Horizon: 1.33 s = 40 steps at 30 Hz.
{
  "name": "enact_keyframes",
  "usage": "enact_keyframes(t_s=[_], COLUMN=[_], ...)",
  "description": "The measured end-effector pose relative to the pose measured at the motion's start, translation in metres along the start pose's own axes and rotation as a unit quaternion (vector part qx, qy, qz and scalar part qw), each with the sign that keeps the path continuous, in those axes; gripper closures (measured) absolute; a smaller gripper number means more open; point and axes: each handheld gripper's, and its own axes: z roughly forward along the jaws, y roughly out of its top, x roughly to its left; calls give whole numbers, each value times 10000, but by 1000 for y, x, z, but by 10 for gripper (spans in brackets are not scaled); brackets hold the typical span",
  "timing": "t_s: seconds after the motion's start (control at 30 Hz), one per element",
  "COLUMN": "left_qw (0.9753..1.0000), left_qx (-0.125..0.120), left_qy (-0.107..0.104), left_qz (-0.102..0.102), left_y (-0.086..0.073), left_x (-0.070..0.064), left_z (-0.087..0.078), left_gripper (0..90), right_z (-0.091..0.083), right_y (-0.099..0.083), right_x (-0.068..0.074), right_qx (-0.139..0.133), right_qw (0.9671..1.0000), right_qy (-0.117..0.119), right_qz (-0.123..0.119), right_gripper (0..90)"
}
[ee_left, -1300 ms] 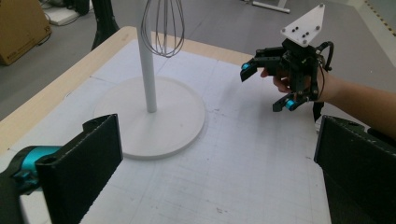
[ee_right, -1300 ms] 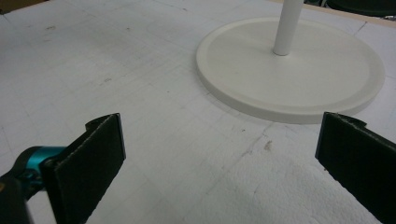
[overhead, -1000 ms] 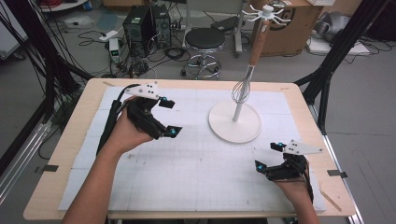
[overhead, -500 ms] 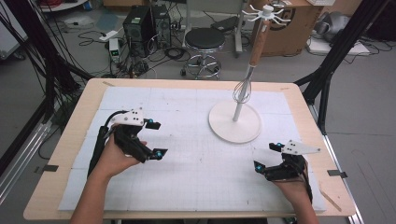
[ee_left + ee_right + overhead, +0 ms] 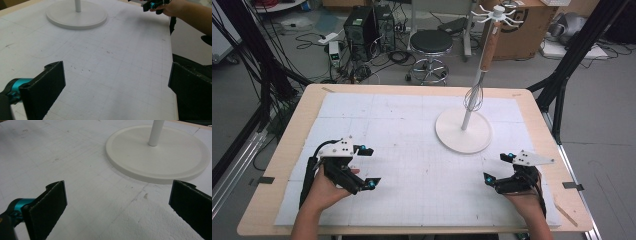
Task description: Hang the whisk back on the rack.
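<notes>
Both tools, left tool and right tool, rest wide open and empty near the bench's front edge; a careless reach could topple the whisk stand.

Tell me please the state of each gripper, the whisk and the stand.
Left gripper: jaws open, empty, near the table's left front.
Right gripper: jaws open, empty, near the right front.
Whisk: hanging on the stand, off the table.
Stand: upright on its round base.
</notes>
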Motion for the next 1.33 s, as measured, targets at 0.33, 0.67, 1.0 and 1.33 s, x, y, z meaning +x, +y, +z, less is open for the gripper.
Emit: enact_keyframes(t_s=[0.33,0.67,1.0,1.33], left_qw=[10000,10000,10000,9999], left_qx=[-50,-32,-9,-7], left_qy=[-67,-48,-35,-32], left_qz=[-8,-35,-65,-99], left_y=[-2,-5,-8,-12], left_x=[-2,0,2,5], left_z=[1,3,3,2], left_gripper=[16,16,16,16], right_z=[2,2,2,1], right_y=[2,3,3,3], right_x=[0,0,0,0], right_qx=[-20,-8,-53,-20], right_qw=[10000,10000,10000,10000], right_qy=[5,0,9,19], right_qz=[4,-4,-32,-32], right_gripper=[4,4,4,4])
